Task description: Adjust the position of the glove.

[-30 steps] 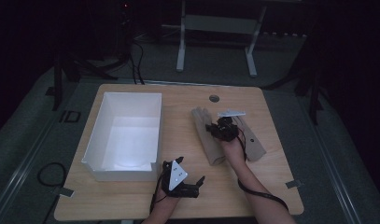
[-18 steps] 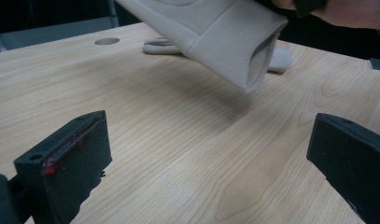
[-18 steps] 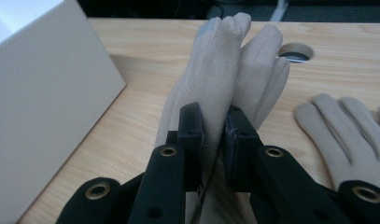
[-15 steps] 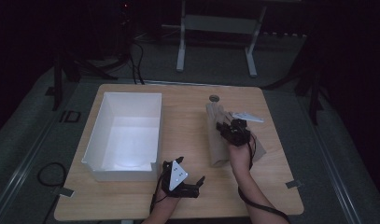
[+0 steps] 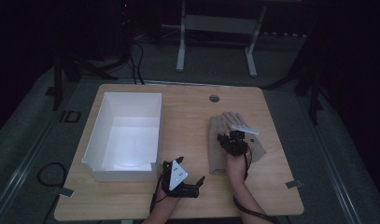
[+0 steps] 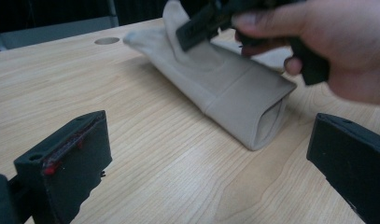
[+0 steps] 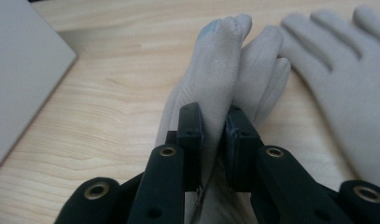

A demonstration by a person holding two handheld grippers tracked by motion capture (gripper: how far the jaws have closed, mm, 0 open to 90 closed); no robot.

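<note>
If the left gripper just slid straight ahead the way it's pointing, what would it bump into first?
Most likely the beige glove lying on the table: its open cuff end lies directly ahead between the left gripper's wide-open jaws. Bare wood lies in between. The right gripper pinches that glove farther back; depth is hard to judge.

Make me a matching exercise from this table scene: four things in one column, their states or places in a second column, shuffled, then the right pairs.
Things:
1. right gripper
2. left gripper
3. white bin
4. second glove

States or places:
A. lies flat on the table, fingers spread
B. jaws wide apart, nothing between them
C. shut on a beige glove
D. stands at the table's left side

Pairs: 1-C, 2-B, 3-D, 4-A
</note>
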